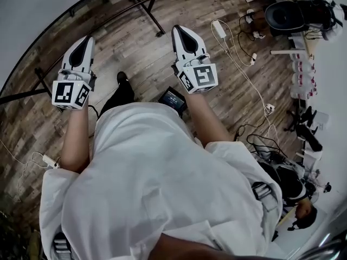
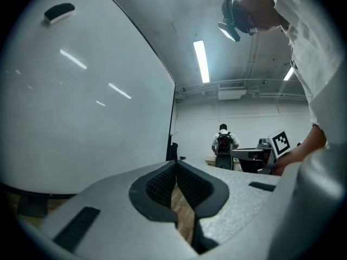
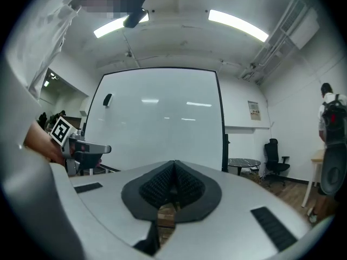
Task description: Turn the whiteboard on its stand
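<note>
Left gripper (image 2: 176,167): jaws pressed together, nothing between. Right gripper (image 3: 174,164): jaws pressed together, empty too. Both point level toward the large white black-framed whiteboard (image 3: 157,118) and touch nothing. The whiteboard stands upright straight ahead of the right gripper. Small black oblong eraser (image 3: 107,99) sits high on the whiteboard's left side. Black metal stand legs (image 1: 146,4) below the whiteboard rest on brown wood-plank floor (image 1: 124,42).

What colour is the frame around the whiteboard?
Black: a thin frame round the white whiteboard, clearest in the right gripper view.
</note>
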